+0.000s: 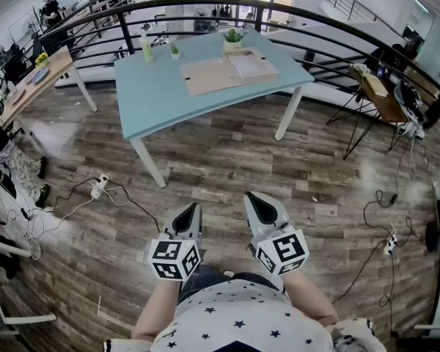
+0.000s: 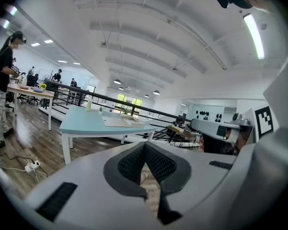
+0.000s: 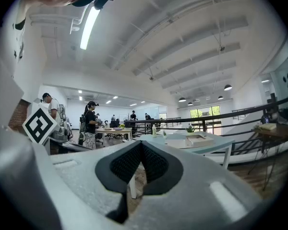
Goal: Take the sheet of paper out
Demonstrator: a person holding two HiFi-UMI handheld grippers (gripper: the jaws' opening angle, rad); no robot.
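A light-blue table [image 1: 154, 94] stands on the wooden floor some way ahead of me. On its far side lies a flat tan folder [image 1: 209, 75], and next to it a shallow whitish box [image 1: 253, 64]. No loose sheet of paper can be made out from here. Both grippers are held low, close to the person's body and well short of the table. My left gripper [image 1: 193, 210] and my right gripper [image 1: 255, 199] are shut with nothing between the jaws. In the left gripper view the left gripper [image 2: 145, 145] faces the table [image 2: 86, 123]. In the right gripper view the right gripper [image 3: 141, 143] faces the box [image 3: 199, 139].
A bottle [image 1: 147, 50] and a small potted plant [image 1: 233, 39] stand at the table's back edge. A dark railing [image 1: 315, 17] curves behind it. A power strip [image 1: 99, 188] and cables lie on the floor at left, a folding stand [image 1: 374, 94] is at right, and a wooden desk [image 1: 29, 83] with people is far left.
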